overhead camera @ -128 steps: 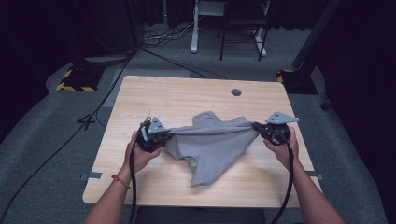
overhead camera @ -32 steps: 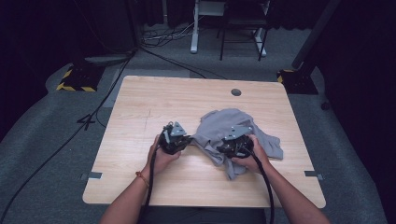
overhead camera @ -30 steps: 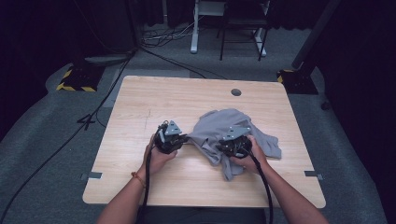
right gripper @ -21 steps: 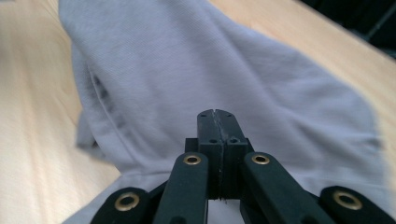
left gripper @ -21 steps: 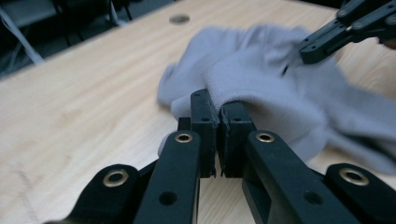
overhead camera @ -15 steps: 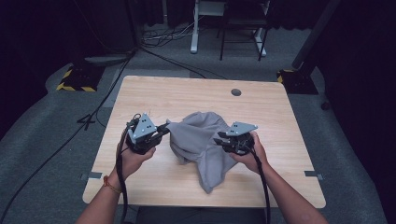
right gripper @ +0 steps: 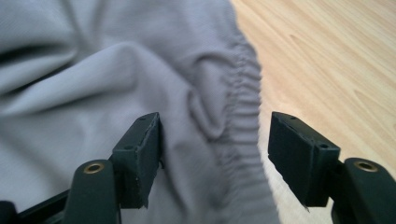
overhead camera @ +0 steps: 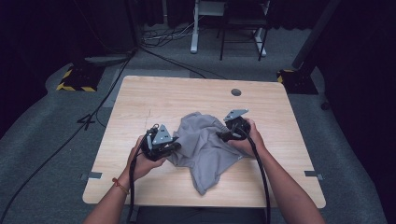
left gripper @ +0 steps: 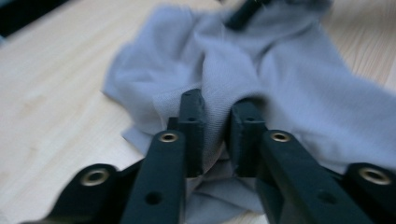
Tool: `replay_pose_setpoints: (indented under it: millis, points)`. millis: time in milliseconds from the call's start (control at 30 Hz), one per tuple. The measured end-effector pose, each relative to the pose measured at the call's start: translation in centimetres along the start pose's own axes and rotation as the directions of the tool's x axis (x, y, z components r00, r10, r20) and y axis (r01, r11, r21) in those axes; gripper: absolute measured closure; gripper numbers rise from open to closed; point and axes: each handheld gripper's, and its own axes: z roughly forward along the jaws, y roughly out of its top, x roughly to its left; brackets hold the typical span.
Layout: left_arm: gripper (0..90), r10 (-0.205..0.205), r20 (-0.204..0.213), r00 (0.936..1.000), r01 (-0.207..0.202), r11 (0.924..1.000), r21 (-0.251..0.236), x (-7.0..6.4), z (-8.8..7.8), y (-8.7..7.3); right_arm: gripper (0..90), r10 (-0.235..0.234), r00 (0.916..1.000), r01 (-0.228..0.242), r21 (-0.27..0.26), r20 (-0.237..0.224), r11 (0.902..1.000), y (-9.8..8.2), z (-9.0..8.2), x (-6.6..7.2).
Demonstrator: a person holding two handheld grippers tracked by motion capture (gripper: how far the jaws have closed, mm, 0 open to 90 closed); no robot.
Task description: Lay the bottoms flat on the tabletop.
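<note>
A crumpled grey cloth [overhead camera: 205, 144] with an elastic hem lies on the wooden table [overhead camera: 163, 98], between the two hand-held grippers. My left gripper [overhead camera: 176, 147] sits at its left edge. In the left gripper view its jaws [left gripper: 215, 126] have just been opening and stand a little apart, with a fold of the cloth [left gripper: 289, 79] between them. My right gripper [overhead camera: 219, 135] is at the cloth's right side. Its jaws [right gripper: 215, 144] have just been opening and stand wide, straddling the gathered hem of the cloth [right gripper: 93, 70] without pressing it.
A round cable hole [overhead camera: 236, 92] is near the table's far edge. Beyond the table stand a white desk leg [overhead camera: 194, 28] and a chair [overhead camera: 243, 23]. Yellow-and-black striped bases [overhead camera: 74, 81] and cables lie on the grey floor.
Half a second ago the cloth hung stretched between the two raised grippers. Now it lies slumped on the table, the left gripper has come in to the right, and the right jaws are wider.
</note>
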Motion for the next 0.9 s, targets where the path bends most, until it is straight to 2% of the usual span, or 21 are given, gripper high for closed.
replay_pose_setpoints:
  millis: [67,100,167,200,233,267,300,333,367,400,433,467,500,533,600,633,700,733,800,833,900]
  points:
    - [53.8,-0.017,-0.035,0.9992,0.018,0.9997,0.014,0.3,0.6,-0.7,32.0,0.048,0.9988,-0.048,0.023,-0.009,0.9986,0.3,1.2,-0.6]
    - [53.8,-0.031,-0.057,0.9979,0.032,0.9993,0.020,0.6,0.8,-1.0,32.0,0.048,0.9988,-0.048,0.023,-0.009,0.9986,0.3,1.2,-0.6]
    - [39.4,-0.059,-0.110,0.9922,0.063,0.9974,0.035,1.3,0.7,-1.4,33.4,0.092,0.9949,-0.090,0.052,-0.042,0.9945,0.3,2.0,-1.0]
    - [32.2,-0.098,-0.114,0.9886,0.102,0.9944,0.028,1.8,0.5,-1.7,37.8,0.096,0.9941,-0.092,0.074,-0.050,0.9930,0.3,2.3,-1.1]
    - [27.5,-0.136,-0.086,0.9870,0.136,0.9907,0.000,2.7,0.0,-2.5,55.9,0.083,0.9957,-0.079,0.074,-0.041,0.9941,0.1,2.4,-1.0]
    - [26.0,-0.136,-0.086,0.9870,0.136,0.9907,0.000,2.7,0.0,-2.5,55.9,0.083,0.9957,-0.079,0.074,-0.041,0.9941,0.1,2.4,-1.0]
    - [25.7,-0.133,-0.098,0.9862,0.133,0.9911,-0.003,3.0,-0.2,-2.9,73.0,0.077,0.9958,-0.074,0.057,-0.049,0.9957,0.1,1.9,-1.2]
    - [25.3,-0.140,-0.094,0.9857,0.141,0.9901,0.002,3.2,-0.3,-3.2,80.2,0.076,0.9956,-0.074,0.040,-0.054,0.9965,0.2,1.5,-1.3]
    - [25.3,-0.138,-0.097,0.9857,0.140,0.9901,0.013,3.5,-0.3,-3.4,80.2,0.076,0.9956,-0.074,0.040,-0.054,0.9965,0.2,1.5,-1.3]
    - [24.4,-0.145,-0.100,0.9844,0.147,0.9889,0.019,3.6,-0.3,-3.5,83.0,0.070,0.9965,-0.069,0.019,-0.047,0.9974,0.2,1.0,-1.4]
    - [24.4,-0.152,-0.105,0.9828,0.155,0.9877,0.020,3.7,-0.2,-3.6,85.4,0.060,0.9971,-0.062,-0.040,-0.047,0.9973,0.3,-0.3,-1.6]
    - [24.4,-0.163,-0.102,0.9813,0.165,0.9862,0.013,3.8,-0.2,-3.7,85.5,0.060,0.9970,-0.064,-0.066,-0.048,0.9958,0.3,-1.0,-1.8]
    - [24.4,-0.169,-0.096,0.9809,0.171,0.9852,0.011,3.9,-0.2,-3.7,85.5,0.060,0.9970,-0.064,-0.066,-0.048,0.9958,0.3,-1.0,-1.8]
    - [24.4,-0.178,-0.106,0.9782,0.181,0.9835,0.012,4.0,-0.1,-3.7,85.8,0.069,0.9964,-0.073,-0.089,-0.049,0.9933,0.3,-1.7,-1.9]
    - [24.4,-0.197,-0.115,0.9737,0.200,0.9798,0.012,4.1,0.2,-3.8,86.0,0.060,0.9980,-0.062,-0.118,-0.019,0.9911,0.4,-3.0,-2.0]
    - [25.4,-0.211,-0.124,0.9695,0.215,0.9766,0.014,4.3,0.4,-3.9,86.1,0.042,0.9985,-0.037,-0.135,0.035,0.9902,0.4,-4.2,-2.2]
    - [26.6,-0.236,-0.167,0.9573,0.248,0.9672,0.054,4.7,0.9,-4.2,85.7,0.039,0.9980,-0.032,-0.140,0.049,0.9897,0.3,-4.8,-2.6]
    - [28.2,-0.253,-0.163,0.9536,0.266,0.9621,0.061,4.7,1.1,-4.3,84.3,0.061,0.9961,-0.050,-0.156,0.063,0.9865,-0.1,-5.4,-3.5]
    - [28.1,-0.269,-0.146,0.9518,0.283,0.9560,0.078,5.0,1.3,-4.6,83.7,0.095,0.9916,-0.081,-0.152,0.088,0.9851,-0.8,-5.8,-4.5]
    - [27.6,-0.275,-0.148,0.9498,0.289,0.9543,0.077,5.0,1.4,-4.7,83.4,0.124,0.9858,-0.107,-0.146,0.114,0.9835,-1.4,-6.0,-5.4]
    - [27.4,-0.290,-0.146,0.9458,0.303,0.9500,0.075,5.1,1.4,-4.7,83.3,0.152,0.9747,-0.135,-0.114,0.164,0.9843,-2.7,-5.9,-6.6]
